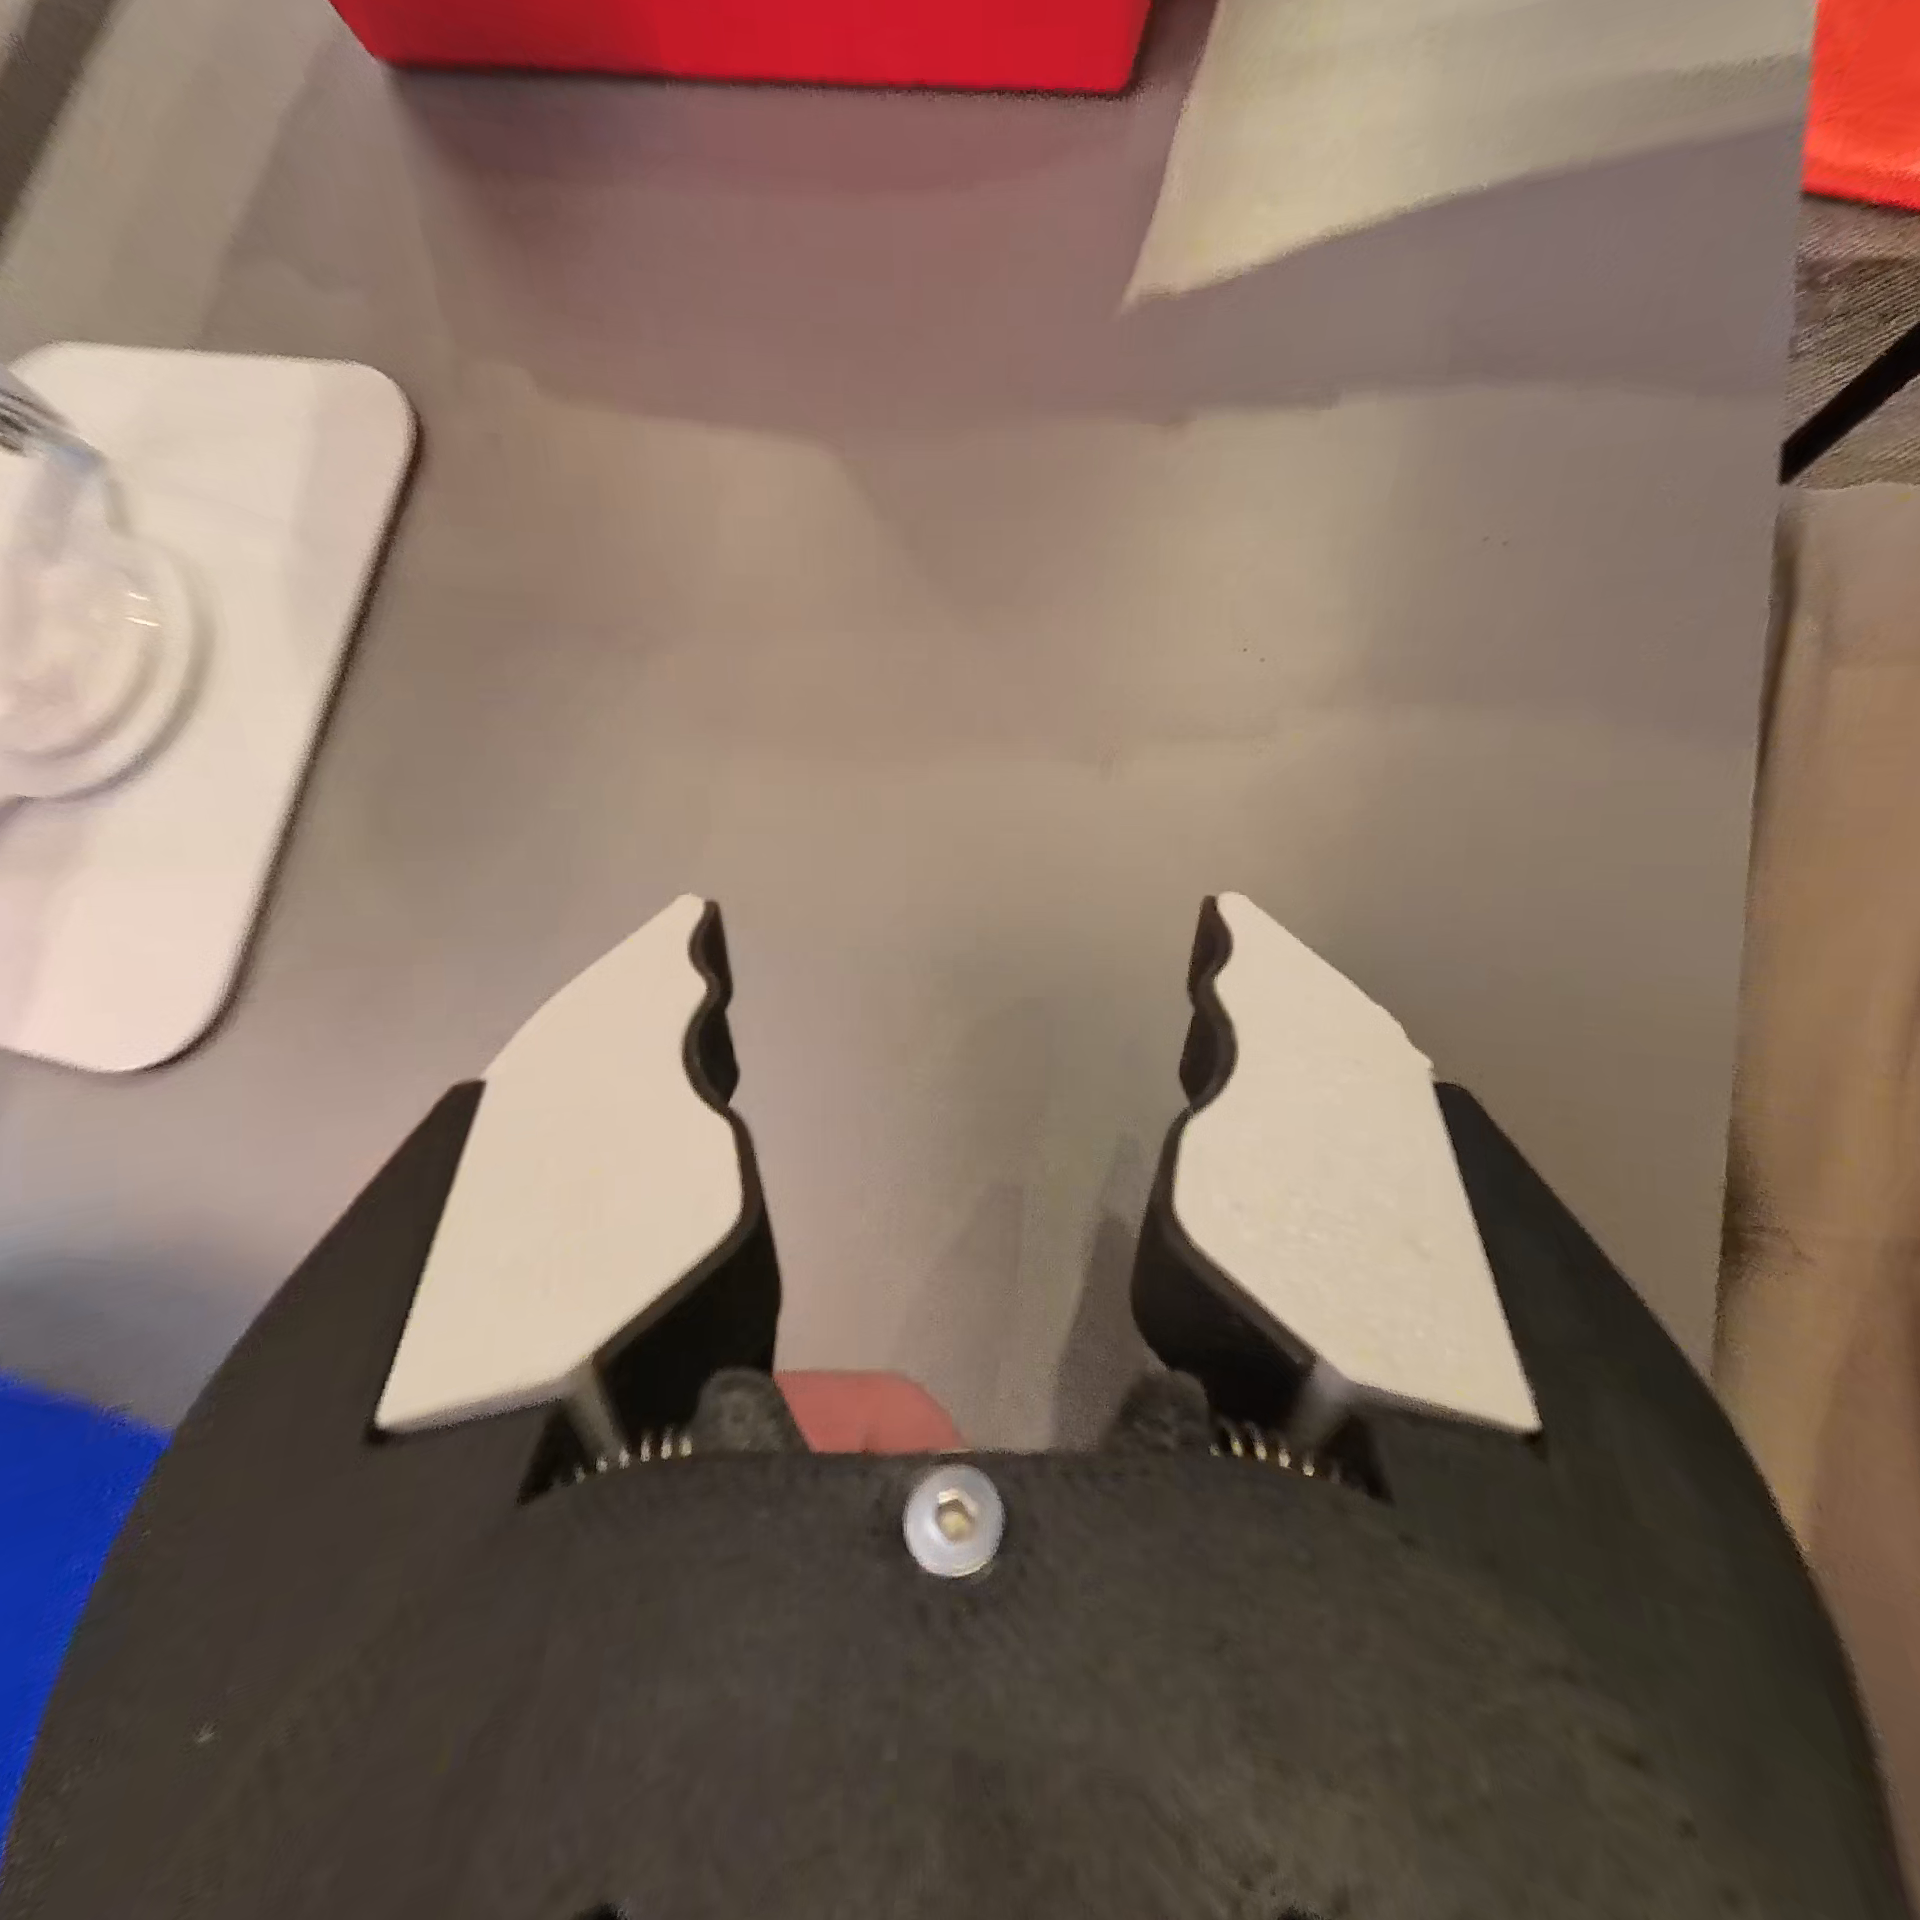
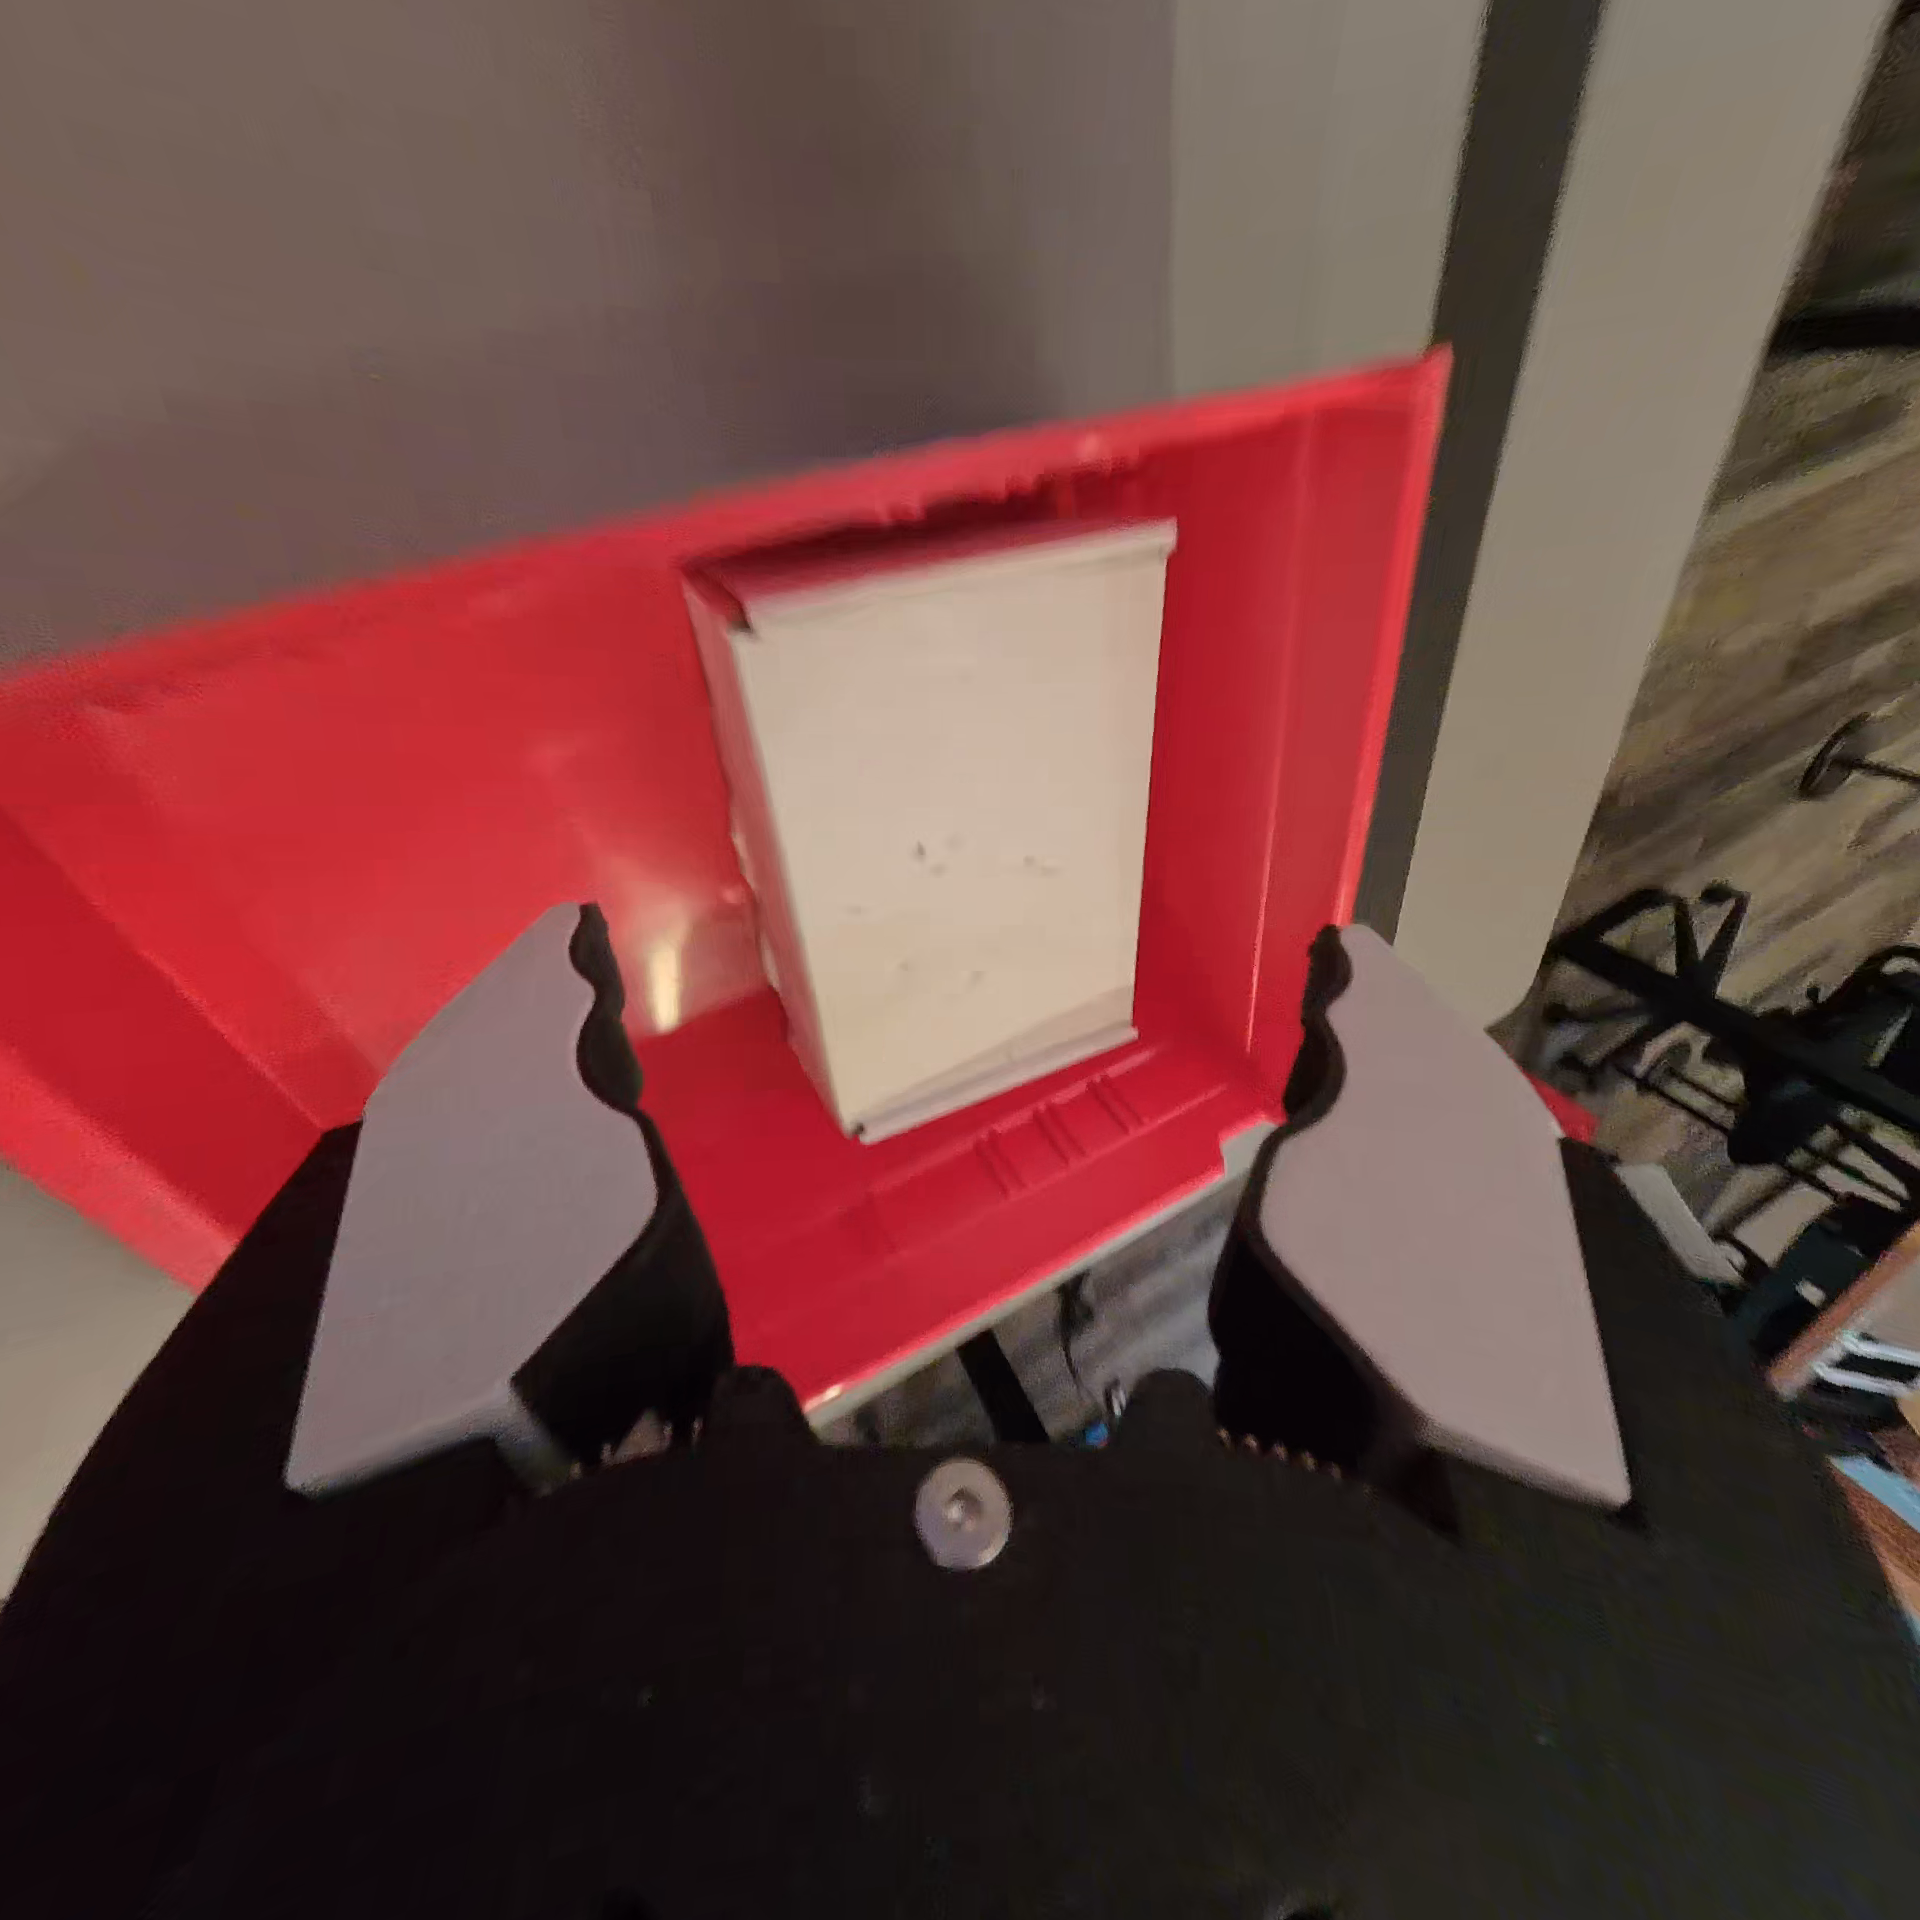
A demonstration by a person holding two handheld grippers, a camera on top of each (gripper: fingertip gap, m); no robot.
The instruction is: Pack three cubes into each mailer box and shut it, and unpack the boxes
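Two tools show, one in each wrist view, and both stand wide open with nothing between their fingers. The left tool (image 1: 961, 914) hangs over a bare stretch of the grey worktop (image 1: 935, 623). A red mailer box (image 1: 758, 42) lies well ahead of it at the far edge of the view, only its near wall showing. To the left of the tool, apart from it, a white rounded coaster (image 1: 260, 644) rests on the worktop with a clear glass (image 1: 73, 644) standing on it. A blue thing (image 1: 62, 1538) cuts into the lower left corner beside the tool's black body; what it is cannot be told. A small reddish piece (image 1: 862, 1408) peeks out low between the fingers at the tool's base, too little of it in sight to name. An orange-red patch (image 1: 1865, 94) sits at the upper right, past the worktop's edge.

In the right wrist view, the right tool (image 2: 961, 940) faces an opened red mailer box (image 2: 364, 790) whose red flap lies spread at the worktop's corner. A white panel (image 2: 956, 821) sits in the middle of that red surface, just ahead of the fingertips and centred in the gap between them, touched by neither. The right finger (image 2: 1455, 1195) overlaps the box's right edge in the view. Beyond the worktop's edge, a patterned floor (image 2: 1714, 675) and black metal frames (image 2: 1714, 1029) show, blurred.
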